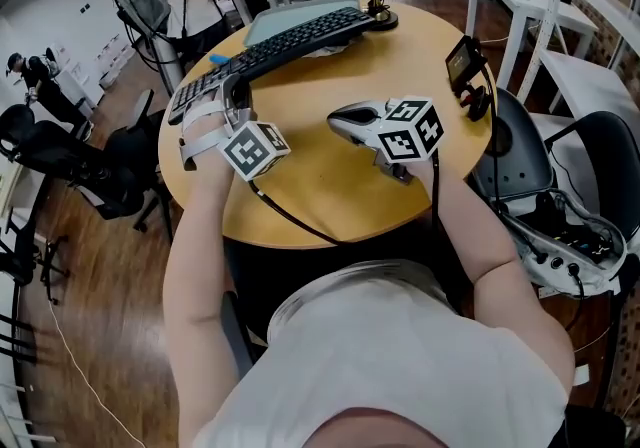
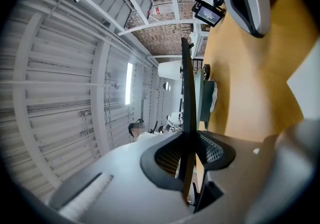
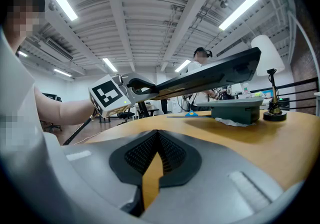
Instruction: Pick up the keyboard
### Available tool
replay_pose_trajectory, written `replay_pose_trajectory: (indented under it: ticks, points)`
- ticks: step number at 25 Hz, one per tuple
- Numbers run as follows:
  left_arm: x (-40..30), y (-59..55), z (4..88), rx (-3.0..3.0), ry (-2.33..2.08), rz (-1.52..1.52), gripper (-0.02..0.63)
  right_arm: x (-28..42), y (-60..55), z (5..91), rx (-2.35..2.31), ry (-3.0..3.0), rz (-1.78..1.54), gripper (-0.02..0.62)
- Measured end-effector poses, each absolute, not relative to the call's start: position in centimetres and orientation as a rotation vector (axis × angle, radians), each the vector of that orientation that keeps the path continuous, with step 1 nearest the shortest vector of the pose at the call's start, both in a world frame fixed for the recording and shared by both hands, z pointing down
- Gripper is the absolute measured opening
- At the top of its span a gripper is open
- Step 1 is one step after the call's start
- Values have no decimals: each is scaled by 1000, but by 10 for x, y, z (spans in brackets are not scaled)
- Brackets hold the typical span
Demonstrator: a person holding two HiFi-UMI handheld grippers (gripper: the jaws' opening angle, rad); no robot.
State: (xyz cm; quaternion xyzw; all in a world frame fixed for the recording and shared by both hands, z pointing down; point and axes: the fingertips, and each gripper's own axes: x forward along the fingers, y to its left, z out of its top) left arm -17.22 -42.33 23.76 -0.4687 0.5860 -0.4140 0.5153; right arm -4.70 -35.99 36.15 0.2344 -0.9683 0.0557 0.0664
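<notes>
Clamping the keyboard's (image 1: 275,51) near end, the left gripper (image 1: 236,96) is holding it slanted above the tabletop (image 1: 330,201); the right gripper (image 1: 340,121) is lying on the tabletop, jaws together, empty.

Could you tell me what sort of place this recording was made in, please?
Most likely an open-plan office or lab workspace. There is a keyboard and a desk lamp at a round wooden table, black office chairs stand around it, and tube lights run along a bare ceiling.
</notes>
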Motion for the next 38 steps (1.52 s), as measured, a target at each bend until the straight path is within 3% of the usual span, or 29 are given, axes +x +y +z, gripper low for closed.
replay_pose_trajectory:
  ticks: [38]
  points:
    - [-167, -435, 340, -1197, 1238, -1211, 196, -48, -360, 360, 707, -2918, 171, 2]
